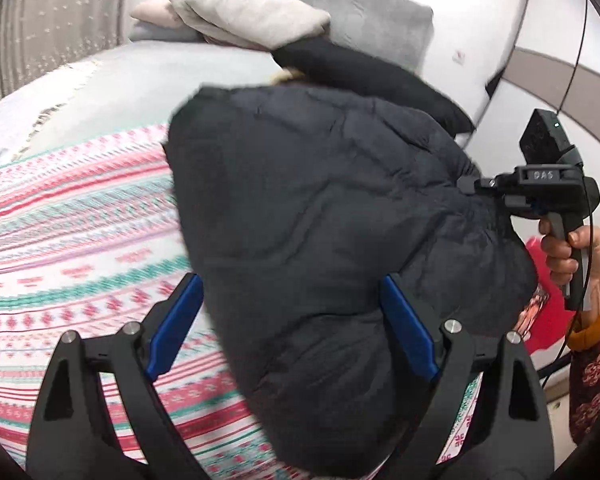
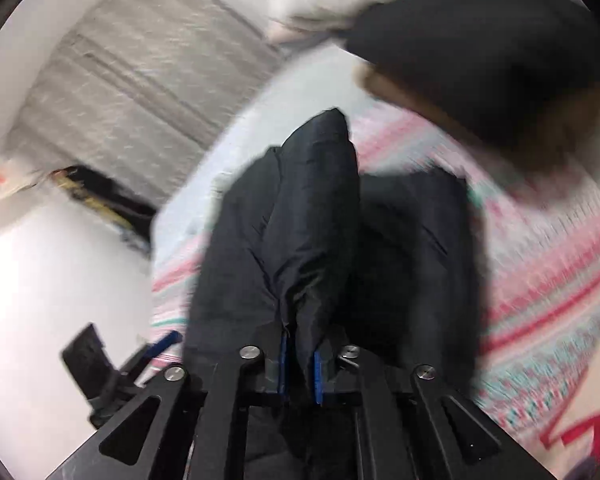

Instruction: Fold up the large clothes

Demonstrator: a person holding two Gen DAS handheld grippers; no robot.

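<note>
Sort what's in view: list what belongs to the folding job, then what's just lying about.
Job:
black puffer jacket
right claw, shut on the jacket
left claw, open
patterned bedspread

Lying about:
beige pillow
grey headboard
red item

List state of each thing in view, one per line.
jacket: bunched, lying on the bedspread, one edge lifted
right gripper: shut on jacket
left gripper: open, fingers either side of the jacket
bedspread: spread flat
pillows: stacked at the bed's far end
</note>
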